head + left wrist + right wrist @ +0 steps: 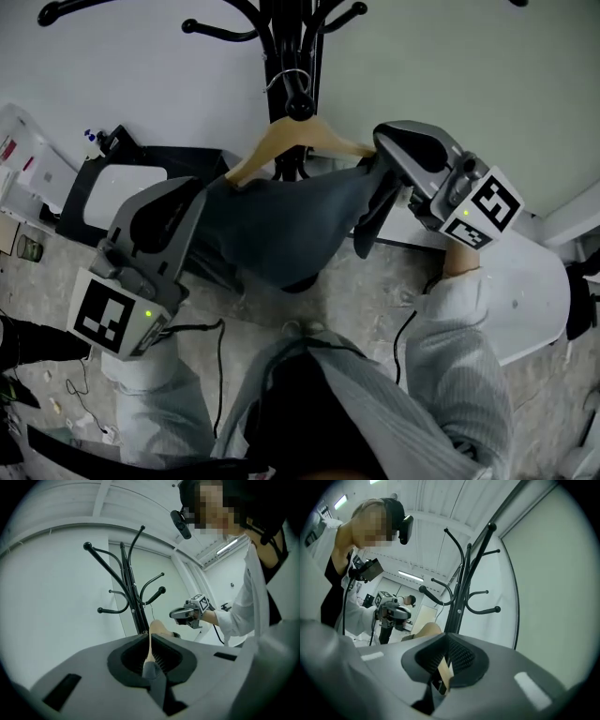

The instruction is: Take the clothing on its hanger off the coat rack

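A wooden hanger [286, 139] carries a dark grey garment [281, 220] and its wire hook [292, 81] sits at a ball-tipped peg of the black coat rack [298, 42]. My left gripper [208, 192] is shut on the hanger's left end, cloth included; in the left gripper view the wood and cloth [151, 663] are pinched between the jaws. My right gripper [373, 173] is shut on the hanger's right end, where bare wood [444, 671] shows between its pads. Each gripper appears in the other's view, the right gripper [187, 614] and the left gripper [393, 613], with the rack pole [133, 606] [461, 588] beyond them.
A pale wall [141, 84] stands right behind the rack. On the floor to the left lies a black-edged white panel [117, 192] with small clutter beside it. A white table surface [525, 300] is at the right. Cables [217, 339] trail over the speckled floor below.
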